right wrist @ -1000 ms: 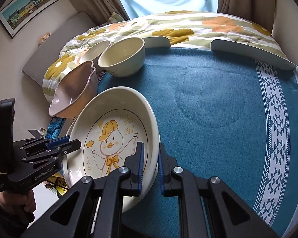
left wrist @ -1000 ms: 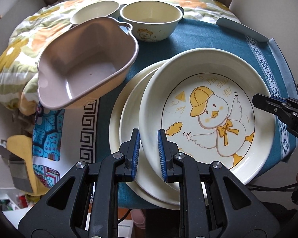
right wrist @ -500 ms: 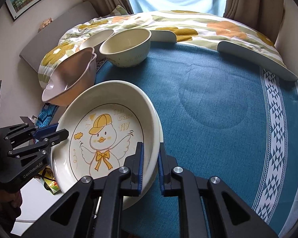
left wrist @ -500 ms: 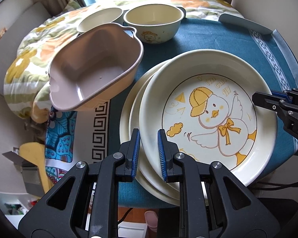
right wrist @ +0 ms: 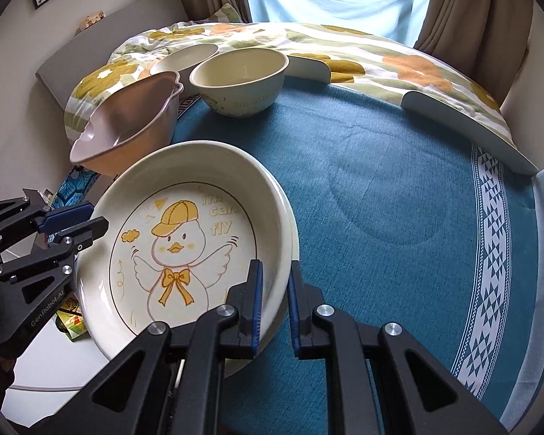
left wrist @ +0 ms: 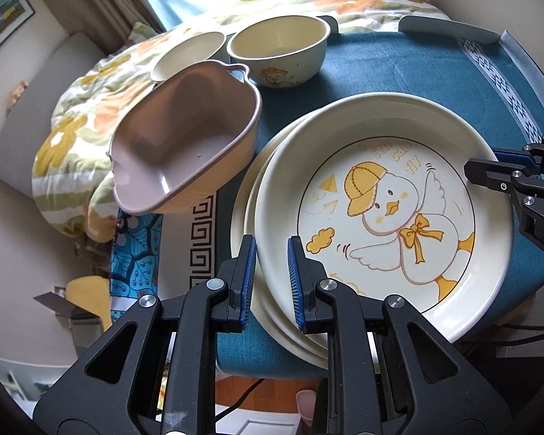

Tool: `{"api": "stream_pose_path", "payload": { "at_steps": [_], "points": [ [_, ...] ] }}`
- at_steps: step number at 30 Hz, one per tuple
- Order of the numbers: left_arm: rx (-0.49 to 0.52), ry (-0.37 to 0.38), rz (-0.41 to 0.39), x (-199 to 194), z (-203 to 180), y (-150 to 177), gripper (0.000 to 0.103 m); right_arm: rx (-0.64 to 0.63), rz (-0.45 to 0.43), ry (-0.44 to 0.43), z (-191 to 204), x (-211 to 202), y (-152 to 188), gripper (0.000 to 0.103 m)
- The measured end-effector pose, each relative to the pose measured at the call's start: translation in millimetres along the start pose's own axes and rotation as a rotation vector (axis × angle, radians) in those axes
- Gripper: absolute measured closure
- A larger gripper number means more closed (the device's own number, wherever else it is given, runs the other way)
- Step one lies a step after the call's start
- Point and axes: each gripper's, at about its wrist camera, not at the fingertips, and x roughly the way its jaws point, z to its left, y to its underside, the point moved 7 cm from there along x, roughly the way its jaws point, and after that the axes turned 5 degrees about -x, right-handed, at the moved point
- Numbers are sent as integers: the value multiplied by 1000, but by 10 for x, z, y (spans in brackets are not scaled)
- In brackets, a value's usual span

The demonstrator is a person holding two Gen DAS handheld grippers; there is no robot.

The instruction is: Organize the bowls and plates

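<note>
A cream duck plate [left wrist: 384, 217] [right wrist: 185, 246] tops a stack of cream plates [left wrist: 246, 217] on the blue tablecloth. My left gripper [left wrist: 270, 282] is shut on the stack's near rim. My right gripper [right wrist: 273, 301] is shut on the opposite rim of the stack. A pink-brown heart-shaped bowl [left wrist: 185, 137] [right wrist: 127, 127] sits to the left, overhanging the table edge. A cream bowl [left wrist: 277, 50] [right wrist: 241, 79] and a smaller cream bowl [left wrist: 188, 54] [right wrist: 183, 56] stand behind it.
The blue tablecloth [right wrist: 399, 188] spreads to the right of the plates. A floral quilt [right wrist: 308, 47] lies beyond the table's far edge. The table's near-left edge [left wrist: 203, 239] drops to the floor.
Both grippers and the plate stack shifted slightly; the views rose and pulled back a little. The grips on the rims stay the same.
</note>
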Motion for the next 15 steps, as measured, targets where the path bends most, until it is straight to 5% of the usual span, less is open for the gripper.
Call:
{"api": "stream_pose_path", "payload": {
  "at_steps": [15],
  "points": [
    [-35,7,11,-34,60,3,87,7,-4,-12,13,-23,8,91]
  ]
}}
